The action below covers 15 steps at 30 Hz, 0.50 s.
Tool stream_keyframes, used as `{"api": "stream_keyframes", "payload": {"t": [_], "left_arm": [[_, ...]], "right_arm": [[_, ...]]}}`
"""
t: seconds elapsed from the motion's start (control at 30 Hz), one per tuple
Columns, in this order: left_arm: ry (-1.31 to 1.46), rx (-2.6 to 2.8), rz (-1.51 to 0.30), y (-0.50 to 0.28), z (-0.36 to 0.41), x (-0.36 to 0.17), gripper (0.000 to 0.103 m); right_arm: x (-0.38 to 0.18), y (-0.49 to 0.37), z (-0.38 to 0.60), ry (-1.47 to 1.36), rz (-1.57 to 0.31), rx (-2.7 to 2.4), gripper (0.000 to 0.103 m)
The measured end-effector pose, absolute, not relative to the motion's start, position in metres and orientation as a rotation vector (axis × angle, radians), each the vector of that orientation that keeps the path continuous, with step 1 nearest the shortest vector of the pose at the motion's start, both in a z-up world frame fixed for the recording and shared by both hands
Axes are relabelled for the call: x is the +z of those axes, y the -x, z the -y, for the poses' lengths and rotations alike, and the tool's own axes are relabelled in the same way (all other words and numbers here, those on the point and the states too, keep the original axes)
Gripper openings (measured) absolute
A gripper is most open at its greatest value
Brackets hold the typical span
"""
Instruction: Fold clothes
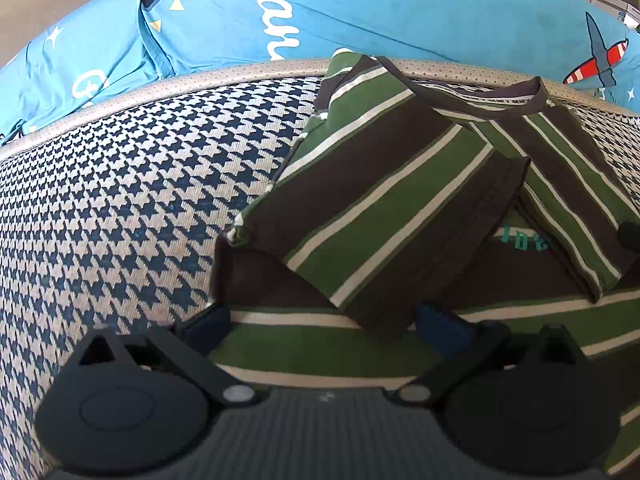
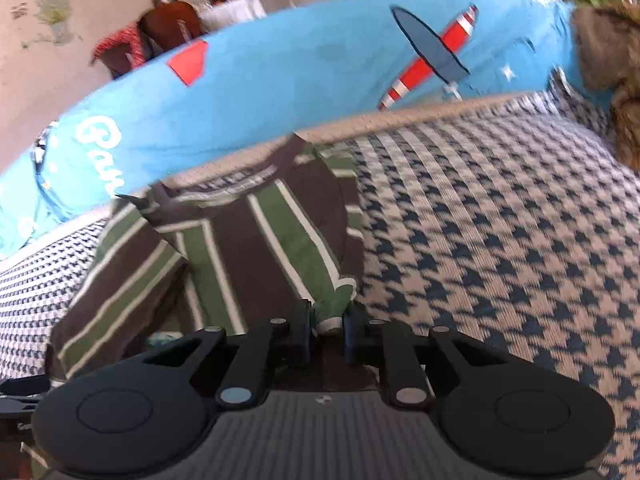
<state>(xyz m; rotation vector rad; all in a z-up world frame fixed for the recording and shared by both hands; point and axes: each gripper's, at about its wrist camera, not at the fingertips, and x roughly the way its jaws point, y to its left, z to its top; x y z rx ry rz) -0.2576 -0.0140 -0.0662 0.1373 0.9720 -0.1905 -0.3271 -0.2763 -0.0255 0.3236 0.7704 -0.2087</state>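
Note:
A green, brown and white striped T-shirt (image 1: pixel 392 200) lies on a houndstooth mat, both sleeves folded in over its body and its collar toward the far edge. My left gripper (image 1: pixel 324 324) hovers over the shirt's lower body with its jaws wide apart and nothing between the blue pads. In the right wrist view the same shirt (image 2: pixel 256 240) lies left of centre. My right gripper (image 2: pixel 326 324) is shut on the shirt's right edge, a bunch of green and white cloth pinched between its fingers.
The blue-and-white houndstooth mat (image 1: pixel 140 200) covers the surface, with a beige border (image 1: pixel 240 76) at the far side. Behind it lies a bright blue printed quilt (image 2: pixel 280 64). A brown furry thing (image 2: pixel 616 72) sits at the far right.

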Motion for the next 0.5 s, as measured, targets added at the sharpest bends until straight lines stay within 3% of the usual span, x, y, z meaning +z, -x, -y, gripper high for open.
{"api": "stream_keyframes", "payload": {"t": [0.23,0.5], "left_arm": [[-0.131,-0.185,-0.987,0.258,0.013,-0.065,0.103],[-0.152,-0.166,-1.014,0.269,0.012,-0.059,0.103]], "right_arm": [[-0.027,0.325,0.275,-0.319,-0.788,-0.213,0.026],[-0.029,0.324,0.274,-0.307,-0.793,-0.212,0.026]]}}
